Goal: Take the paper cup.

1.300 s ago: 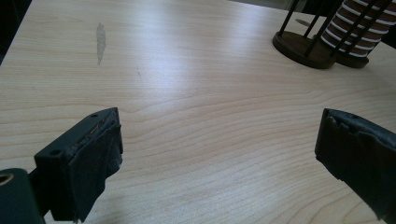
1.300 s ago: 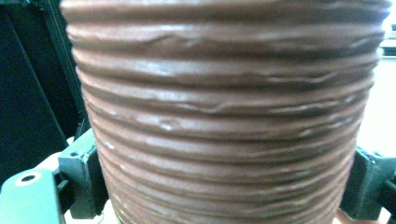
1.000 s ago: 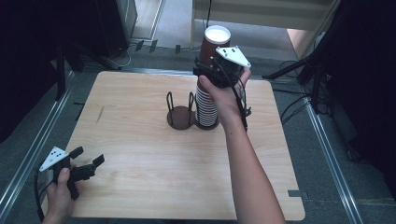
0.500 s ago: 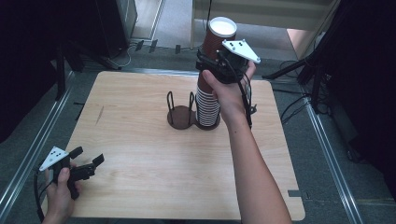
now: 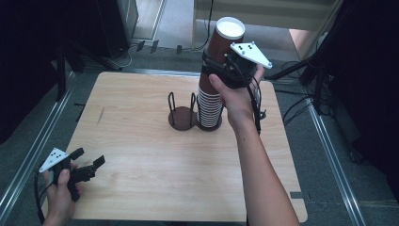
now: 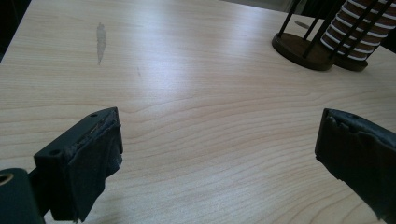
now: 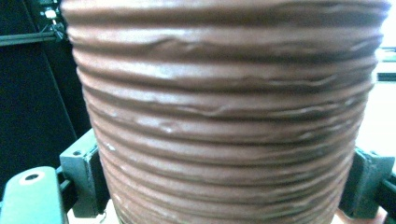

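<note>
My right gripper [image 5: 212,66] is shut on a ribbed brown paper cup [image 5: 227,43] with a white inside, held upright over a tall stack of brown cups [image 5: 210,107]. I cannot tell whether the cup's base is clear of the stack. In the right gripper view the cup [image 7: 224,112] sits close up between the two pads [image 7: 85,182]. The stack stands in one side of a dark wire cup holder [image 5: 181,117] at mid-table. My left gripper [image 5: 89,157] rests open at the table's front left corner, nothing between its jaws [image 6: 219,154].
The light wooden table [image 5: 141,141] has a grey scuff mark [image 6: 100,41] on its left part. The holder's base [image 6: 299,46] and the stack [image 6: 362,30] lie ahead and right of the left gripper. Metal rails, cables and dark stands surround the table.
My right gripper has lifted the brown cup a little higher and slightly to the right above the stack. The left gripper has stayed where it was, open.
</note>
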The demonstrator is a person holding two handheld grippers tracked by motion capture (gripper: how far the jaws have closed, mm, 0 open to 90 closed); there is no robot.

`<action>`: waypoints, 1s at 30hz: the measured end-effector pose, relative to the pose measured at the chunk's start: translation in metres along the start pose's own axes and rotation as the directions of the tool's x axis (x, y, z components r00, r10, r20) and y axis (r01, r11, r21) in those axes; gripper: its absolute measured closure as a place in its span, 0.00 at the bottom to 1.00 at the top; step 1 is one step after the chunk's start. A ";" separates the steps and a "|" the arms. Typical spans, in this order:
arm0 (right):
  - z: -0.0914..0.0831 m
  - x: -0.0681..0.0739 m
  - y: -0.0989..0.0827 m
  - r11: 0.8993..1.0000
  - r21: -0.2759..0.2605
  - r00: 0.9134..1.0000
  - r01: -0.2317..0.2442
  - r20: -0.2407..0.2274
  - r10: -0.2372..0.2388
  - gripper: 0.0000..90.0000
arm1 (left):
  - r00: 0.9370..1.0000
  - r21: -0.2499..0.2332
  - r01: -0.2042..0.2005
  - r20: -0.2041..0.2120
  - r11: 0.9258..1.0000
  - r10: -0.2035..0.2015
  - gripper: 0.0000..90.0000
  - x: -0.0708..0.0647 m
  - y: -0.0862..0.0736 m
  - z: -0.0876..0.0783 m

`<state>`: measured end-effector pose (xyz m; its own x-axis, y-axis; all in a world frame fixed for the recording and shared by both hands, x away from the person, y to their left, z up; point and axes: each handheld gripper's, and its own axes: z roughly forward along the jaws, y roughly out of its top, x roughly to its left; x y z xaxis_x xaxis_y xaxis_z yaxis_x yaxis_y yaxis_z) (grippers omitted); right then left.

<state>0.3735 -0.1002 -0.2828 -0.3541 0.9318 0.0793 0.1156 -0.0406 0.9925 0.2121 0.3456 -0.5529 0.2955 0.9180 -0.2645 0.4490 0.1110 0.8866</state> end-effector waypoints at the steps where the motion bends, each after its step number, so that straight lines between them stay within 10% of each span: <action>1: -0.001 0.000 -0.001 1.000 0.001 1.000 0.003 0.000 -0.003 0.13 | 1.000 -0.001 0.002 0.001 1.000 -0.002 0.02 0.000 0.000 0.000; 19: -0.041 -0.016 -0.026 1.000 -0.004 1.000 -0.006 0.008 0.006 0.13 | 1.000 0.002 -0.006 -0.012 1.000 0.006 0.02 -0.002 0.002 0.004; 30: -0.067 -0.028 -0.044 1.000 0.004 1.000 0.000 0.023 0.000 0.13 | 0.999 0.083 -0.038 0.023 0.996 0.037 0.02 -0.011 0.005 0.006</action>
<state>0.3161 -0.1492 -0.3220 -0.3325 0.9400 0.0770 0.1191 -0.0391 0.9921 0.2162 0.3342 -0.5478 0.3309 0.9125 -0.2404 0.5054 0.0438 0.8618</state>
